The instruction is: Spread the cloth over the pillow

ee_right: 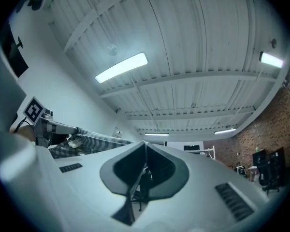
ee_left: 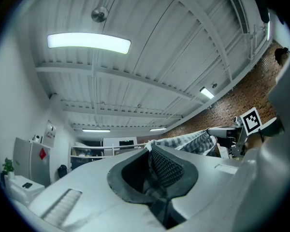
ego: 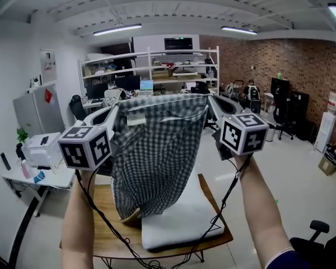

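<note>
Both grippers are clamped shut on the top corners of the black-and-white checked fabric cloth (ego: 157, 161): left gripper (ego: 115, 114) at about 10 o'clock in the head view, right gripper (ego: 210, 102) at 1 o'clock. It hangs like a curtain, bottom hem bunched at 7 o'clock by the left end of the flat white pillow (ego: 185, 220) on the wooden bench (ego: 106, 237). Risks imo: the right grip looks like just a thin edge, so a tug could free it, and that bunched hem might fold under instead of spreading.
</note>
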Tool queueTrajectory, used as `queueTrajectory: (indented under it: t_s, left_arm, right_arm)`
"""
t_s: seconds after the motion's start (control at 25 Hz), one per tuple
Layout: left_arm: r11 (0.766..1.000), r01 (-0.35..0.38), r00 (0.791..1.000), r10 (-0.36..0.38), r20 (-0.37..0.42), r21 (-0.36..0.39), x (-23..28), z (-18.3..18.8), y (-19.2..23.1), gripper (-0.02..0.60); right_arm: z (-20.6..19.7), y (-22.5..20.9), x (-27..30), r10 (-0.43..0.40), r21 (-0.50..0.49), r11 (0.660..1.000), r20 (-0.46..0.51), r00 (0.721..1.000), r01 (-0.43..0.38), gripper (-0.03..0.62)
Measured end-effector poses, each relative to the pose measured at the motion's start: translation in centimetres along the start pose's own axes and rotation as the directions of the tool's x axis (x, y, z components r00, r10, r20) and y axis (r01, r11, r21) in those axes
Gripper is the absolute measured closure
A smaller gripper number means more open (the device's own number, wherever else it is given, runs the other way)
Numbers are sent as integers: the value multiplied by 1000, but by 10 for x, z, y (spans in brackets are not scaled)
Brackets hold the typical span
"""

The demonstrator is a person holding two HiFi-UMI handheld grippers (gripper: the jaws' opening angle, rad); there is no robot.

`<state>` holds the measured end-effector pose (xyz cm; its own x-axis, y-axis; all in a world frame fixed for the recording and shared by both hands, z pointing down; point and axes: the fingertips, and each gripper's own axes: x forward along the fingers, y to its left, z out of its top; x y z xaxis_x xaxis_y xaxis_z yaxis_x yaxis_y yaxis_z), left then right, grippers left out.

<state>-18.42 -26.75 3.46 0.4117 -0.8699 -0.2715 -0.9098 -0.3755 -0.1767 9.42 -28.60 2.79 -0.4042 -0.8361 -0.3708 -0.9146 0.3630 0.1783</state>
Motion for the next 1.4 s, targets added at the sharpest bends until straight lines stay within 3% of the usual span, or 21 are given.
queueTrajectory:
  t_s: [0.24, 0.4, 0.64, 0.96, 1.4]
  left_arm:
    - [997, -8, 997, 2, 79, 74, -29, 73, -24, 557]
    - [997, -11, 996, 3, 93, 82, -49, 100, -41, 557]
    - [999, 5, 996, -8, 87, 33, -73, 106, -63, 557]
    - [999, 17, 990, -21, 139, 35, -104, 129, -143, 557]
    - [998, 39, 993, -44, 105, 48, -118, 140, -157, 557]
  right_arm:
    - [78, -2, -28, -12, -34, 999, 90, 996, 15, 568]
    - [113, -3, -48, 5, -40, 999, 122, 993, 0, 568]
    - [134, 2, -83, 17, -54, 998, 120, 993, -11, 568]
    - [150, -30, -165, 20, -61, 998, 149, 989, -11, 568]
    - [164, -29, -185, 23, -43, 999, 167, 986, -16, 568]
